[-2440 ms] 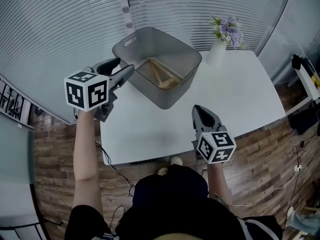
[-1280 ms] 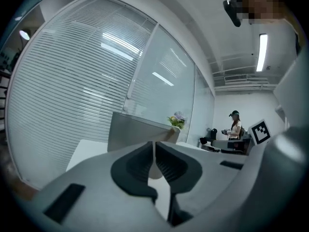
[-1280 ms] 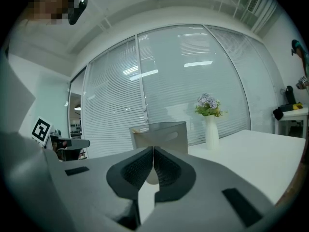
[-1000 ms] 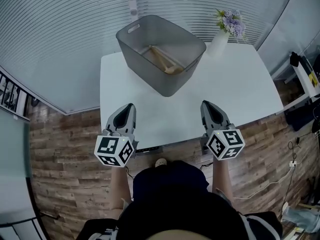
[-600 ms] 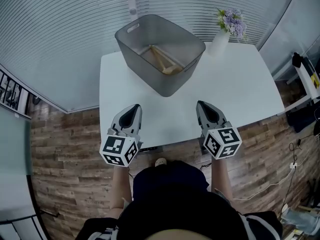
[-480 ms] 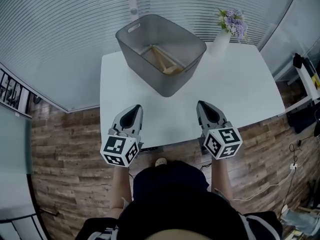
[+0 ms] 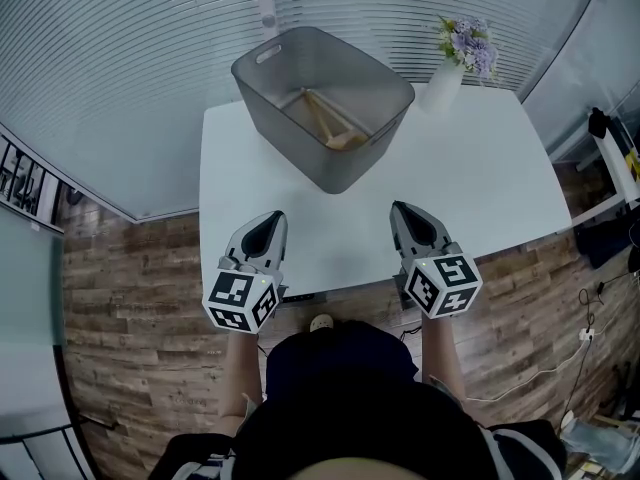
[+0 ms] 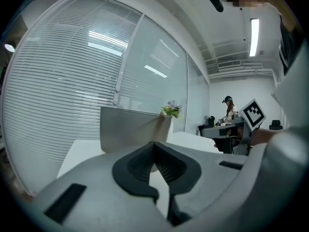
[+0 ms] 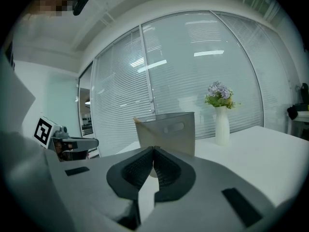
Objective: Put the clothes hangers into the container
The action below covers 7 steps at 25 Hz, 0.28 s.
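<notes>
Two grey plastic tools: left gripper [image 7: 269, 220] and right gripper [image 7: 404, 211], each with one marker cube [image 7: 240, 301] of black-and-white squares. Jaws of both pressed together, ribbed dark pads touching, nothing pinched. Side by side above near edge of one smooth white table [image 7: 470, 188]. At far left corner, one grey rectangular container [image 7: 285, 143] with rounded corners and slot handle. Inside, pale wooden clothes hangers [image 7: 330, 128], number not clear. Just beside, one white vase [image 7: 438, 88] with purple flowers [image 7: 465, 46].
</notes>
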Available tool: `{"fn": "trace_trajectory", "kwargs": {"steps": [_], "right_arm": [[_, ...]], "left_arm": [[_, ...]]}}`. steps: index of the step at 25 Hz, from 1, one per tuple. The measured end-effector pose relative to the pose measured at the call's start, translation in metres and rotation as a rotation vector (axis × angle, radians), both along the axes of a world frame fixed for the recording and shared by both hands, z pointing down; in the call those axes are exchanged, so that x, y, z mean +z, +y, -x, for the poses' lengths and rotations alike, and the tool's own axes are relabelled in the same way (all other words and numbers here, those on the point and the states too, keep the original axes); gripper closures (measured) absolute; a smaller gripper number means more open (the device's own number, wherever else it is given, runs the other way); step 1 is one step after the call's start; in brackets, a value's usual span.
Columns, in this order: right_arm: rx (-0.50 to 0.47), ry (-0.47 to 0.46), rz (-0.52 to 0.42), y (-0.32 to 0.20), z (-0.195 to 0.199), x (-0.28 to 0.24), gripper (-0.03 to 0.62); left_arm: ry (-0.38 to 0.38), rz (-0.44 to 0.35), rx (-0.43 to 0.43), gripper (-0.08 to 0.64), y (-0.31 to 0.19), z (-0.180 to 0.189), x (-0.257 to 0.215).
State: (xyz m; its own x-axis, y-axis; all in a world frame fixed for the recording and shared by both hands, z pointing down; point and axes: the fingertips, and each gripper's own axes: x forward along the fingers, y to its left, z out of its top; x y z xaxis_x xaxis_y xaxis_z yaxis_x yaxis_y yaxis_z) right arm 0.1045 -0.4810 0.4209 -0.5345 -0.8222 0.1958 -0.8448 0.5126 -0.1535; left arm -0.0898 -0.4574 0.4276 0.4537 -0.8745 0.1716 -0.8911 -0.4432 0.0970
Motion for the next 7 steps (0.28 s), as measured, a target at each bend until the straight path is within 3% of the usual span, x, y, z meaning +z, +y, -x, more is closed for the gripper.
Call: {"fn": "trace_trajectory", "kwargs": {"steps": [7], "right_arm": [[-0.012,-0.003,0.005,-0.0041,0.0040,0.0008,0.565]], "left_arm": [[0.001,0.004,-0.008,0.551,-0.0046,-0.0002,0.0005]]}}
